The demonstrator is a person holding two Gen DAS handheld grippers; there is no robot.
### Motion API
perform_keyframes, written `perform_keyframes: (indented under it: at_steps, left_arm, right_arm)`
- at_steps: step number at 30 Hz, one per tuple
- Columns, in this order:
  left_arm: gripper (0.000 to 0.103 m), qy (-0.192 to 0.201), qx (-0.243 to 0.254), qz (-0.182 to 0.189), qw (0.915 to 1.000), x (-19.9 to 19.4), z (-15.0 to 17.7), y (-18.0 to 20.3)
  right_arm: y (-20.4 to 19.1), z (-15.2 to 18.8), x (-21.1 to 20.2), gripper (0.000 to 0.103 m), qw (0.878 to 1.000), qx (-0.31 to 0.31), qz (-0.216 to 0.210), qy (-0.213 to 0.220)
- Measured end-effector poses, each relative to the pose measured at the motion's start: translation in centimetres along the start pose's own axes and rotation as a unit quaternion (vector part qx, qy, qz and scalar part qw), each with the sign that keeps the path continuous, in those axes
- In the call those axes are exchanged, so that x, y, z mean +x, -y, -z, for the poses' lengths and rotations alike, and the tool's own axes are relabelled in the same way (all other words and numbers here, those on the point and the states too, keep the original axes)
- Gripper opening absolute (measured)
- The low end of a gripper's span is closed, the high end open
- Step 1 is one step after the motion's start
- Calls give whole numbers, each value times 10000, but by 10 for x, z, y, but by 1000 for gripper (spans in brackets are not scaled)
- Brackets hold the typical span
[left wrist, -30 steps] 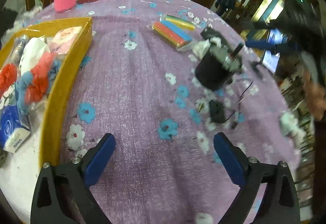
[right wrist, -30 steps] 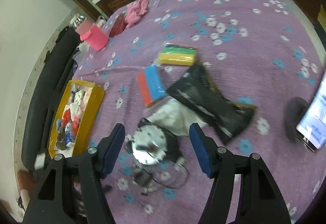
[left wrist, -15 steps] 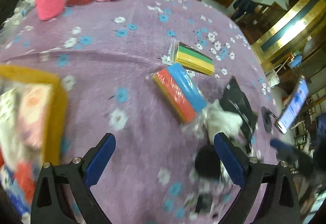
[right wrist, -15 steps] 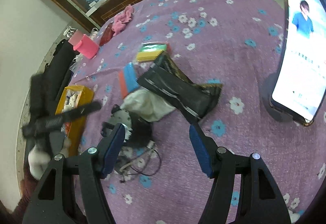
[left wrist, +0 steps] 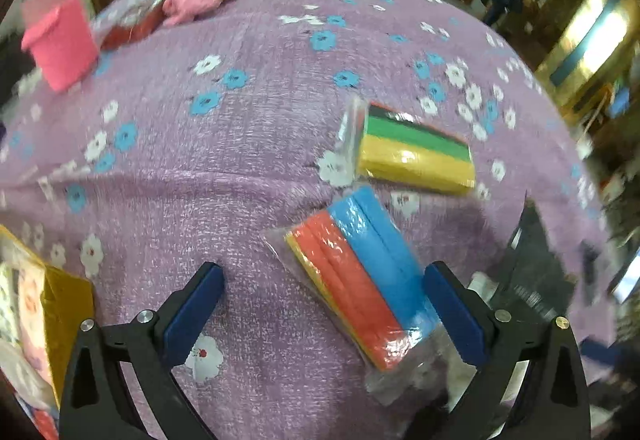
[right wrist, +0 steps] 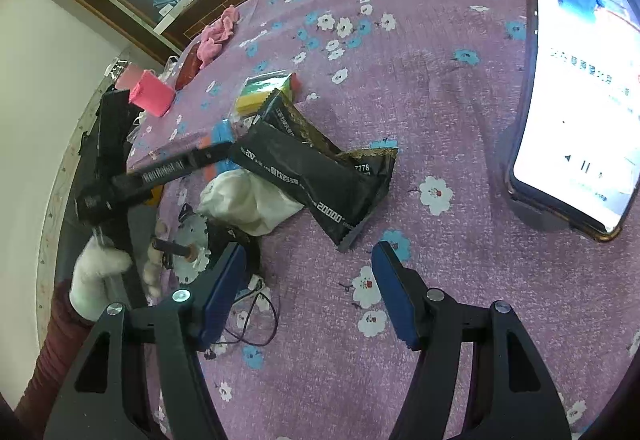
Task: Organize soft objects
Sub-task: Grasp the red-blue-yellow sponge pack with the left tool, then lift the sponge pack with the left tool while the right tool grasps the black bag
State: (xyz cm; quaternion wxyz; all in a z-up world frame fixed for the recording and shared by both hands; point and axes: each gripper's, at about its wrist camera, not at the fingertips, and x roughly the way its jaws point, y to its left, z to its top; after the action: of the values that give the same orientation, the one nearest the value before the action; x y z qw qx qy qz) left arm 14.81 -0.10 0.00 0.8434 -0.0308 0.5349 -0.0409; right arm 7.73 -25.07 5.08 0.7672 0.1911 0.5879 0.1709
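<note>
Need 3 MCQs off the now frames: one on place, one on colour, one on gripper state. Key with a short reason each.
1. Where does the orange and blue sponge pack lie?
A. in the yellow box
B. on the purple cloth, partly between the left gripper's fingers
C. on the phone

2. What colour is the snack bag ahead of the right gripper?
A. black
B. white
C. pink

3. What does the left gripper hold?
A. the pink cup
B. the green and yellow pack
C. nothing

Key: 1 B, the pack rests on the purple cloth inside the gap. 2 A, dark wrapper with pale print. 3 C, its jaws are opening and the pads press on nothing.
</note>
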Motion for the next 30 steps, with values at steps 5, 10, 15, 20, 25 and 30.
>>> perform_keyframes:
  at_steps: [5,10,15,20,25,30]
  left_arm:
    - [54,341,440,-154,9983,-15,7,8]
    - [45,620,913,-22,9939,-43,23,12]
    - [45,843,693,485,9928,-76,39,-5]
    - [45,958,416,986,9896,-114,61,-34]
    - [45,956,144,1366,9859,-144,88,-58]
    - [46,986,-97,1590,9823,-160,112,-83]
  right_arm:
    - [0,-1,4,65,10000,-20,55,-10]
    - [2,-3,5,65,10000,15,79,-7]
    - [-2,-7,5,65,9999,-21,124,38]
    - [-11,-10,10,65,9991,-266,339,58]
    - [-25,-20,13,64,9946,-643,765,273]
    - [-46,-27,31,64,9817,-1372,1305,224]
